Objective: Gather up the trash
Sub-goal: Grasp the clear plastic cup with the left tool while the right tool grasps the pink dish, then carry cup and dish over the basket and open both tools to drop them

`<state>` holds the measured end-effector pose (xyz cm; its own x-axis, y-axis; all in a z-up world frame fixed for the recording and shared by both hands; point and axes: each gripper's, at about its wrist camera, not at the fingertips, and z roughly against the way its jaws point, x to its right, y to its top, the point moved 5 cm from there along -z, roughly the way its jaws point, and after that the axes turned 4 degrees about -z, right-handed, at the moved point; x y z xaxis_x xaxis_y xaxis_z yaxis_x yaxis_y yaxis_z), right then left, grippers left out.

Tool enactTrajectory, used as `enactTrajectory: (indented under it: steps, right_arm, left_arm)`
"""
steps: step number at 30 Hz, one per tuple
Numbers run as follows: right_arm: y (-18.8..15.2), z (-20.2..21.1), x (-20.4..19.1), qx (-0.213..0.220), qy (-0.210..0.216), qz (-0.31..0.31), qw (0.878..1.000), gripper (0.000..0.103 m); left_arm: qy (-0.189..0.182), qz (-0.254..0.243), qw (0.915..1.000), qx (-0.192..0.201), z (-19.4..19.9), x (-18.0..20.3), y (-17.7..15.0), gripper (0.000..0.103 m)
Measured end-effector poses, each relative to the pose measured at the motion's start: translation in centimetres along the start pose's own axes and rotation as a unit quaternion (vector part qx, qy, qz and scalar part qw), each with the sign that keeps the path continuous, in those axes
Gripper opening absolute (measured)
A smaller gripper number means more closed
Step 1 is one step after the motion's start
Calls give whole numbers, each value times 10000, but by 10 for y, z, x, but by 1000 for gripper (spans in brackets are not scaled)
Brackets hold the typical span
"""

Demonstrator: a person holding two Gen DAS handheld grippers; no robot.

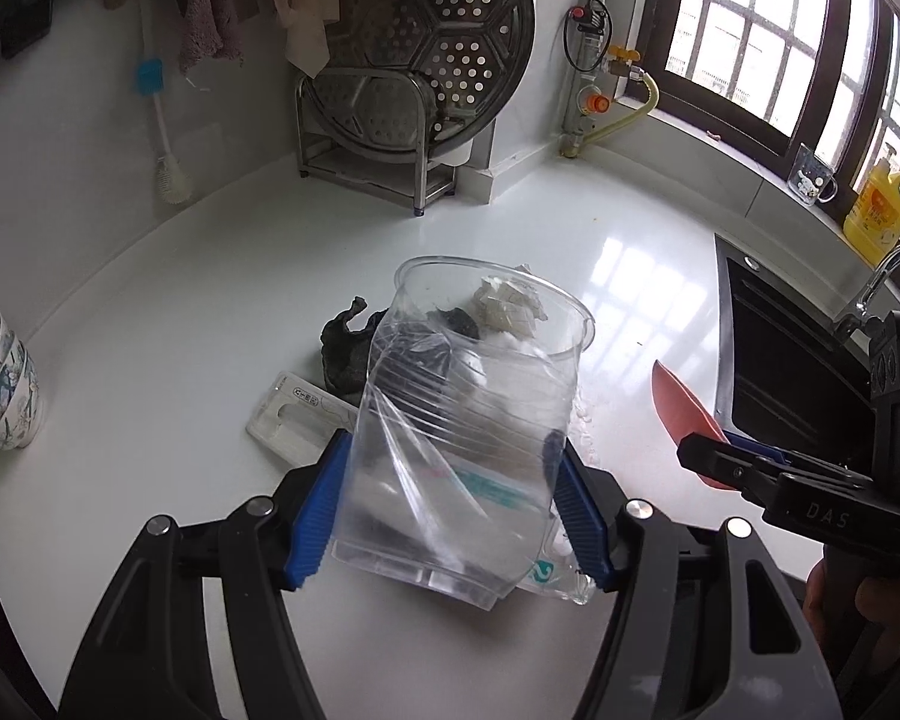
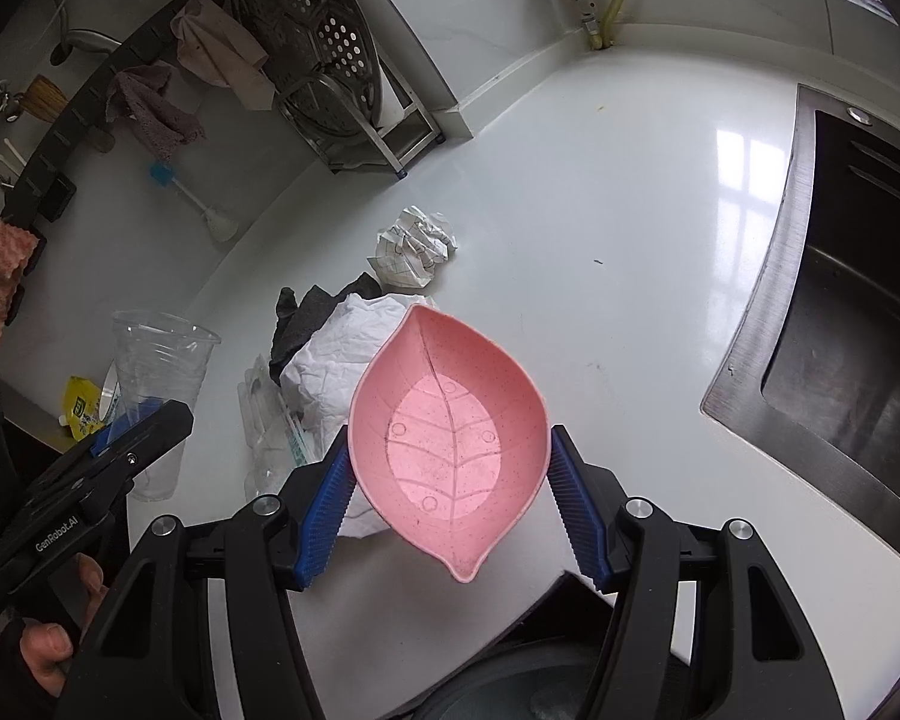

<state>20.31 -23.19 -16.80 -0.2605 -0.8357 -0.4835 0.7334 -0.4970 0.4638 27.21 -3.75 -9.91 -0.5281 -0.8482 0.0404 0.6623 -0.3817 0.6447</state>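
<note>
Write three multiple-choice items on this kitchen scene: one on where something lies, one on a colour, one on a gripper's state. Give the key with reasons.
1. Where is the crumpled paper ball?
A. in the sink
B. on the white counter, beyond the cloths
C. inside the pink dish

2. What colour is the leaf-shaped dish?
A. pink
B. green
C. yellow

3. What is the left gripper doing?
A. hanging open over nothing
B. pinching a cloth
C. clamping a clear plastic cup

Key:
1 B, it sits on bare counter past the cloth pile.
2 A, its whole surface is pink.
3 C, both blue pads press the cup's walls.
</note>
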Motion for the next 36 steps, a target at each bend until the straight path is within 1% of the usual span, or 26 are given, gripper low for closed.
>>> enactTrajectory:
  steps: [7,14,18,24,27,30,33,36]
  right_arm:
    - [-30,31,6,-187,142,296,9993,61]
    - [-69,68,28,-454,232,529,9973,61]
    - [-93,87,44,-613,256,620,9959,61]
    - [-132,109,66,-899,208,812,9924,61]
    - [-153,113,78,-1099,156,897,9898,61]
    - [-173,110,92,-1335,99,899,9869,61]
    - [-190,101,107,-1563,-57,910,9835,61]
    - [-200,92,116,-1704,-164,962,9805,61]
  left_arm:
    - [102,230,9997,-10,37,32,-36,63]
    - [162,378,9990,-176,69,79,-80,63]
    - [175,406,9986,-300,78,106,-105,63]
    - [155,462,9970,-605,74,144,-149,63]
    - [170,516,9951,-823,66,155,-174,63]
    - [178,646,9926,-1008,57,163,-196,63]
    - [195,732,9905,-1149,48,167,-213,63]
    - [235,772,9889,-1244,40,170,-225,64]
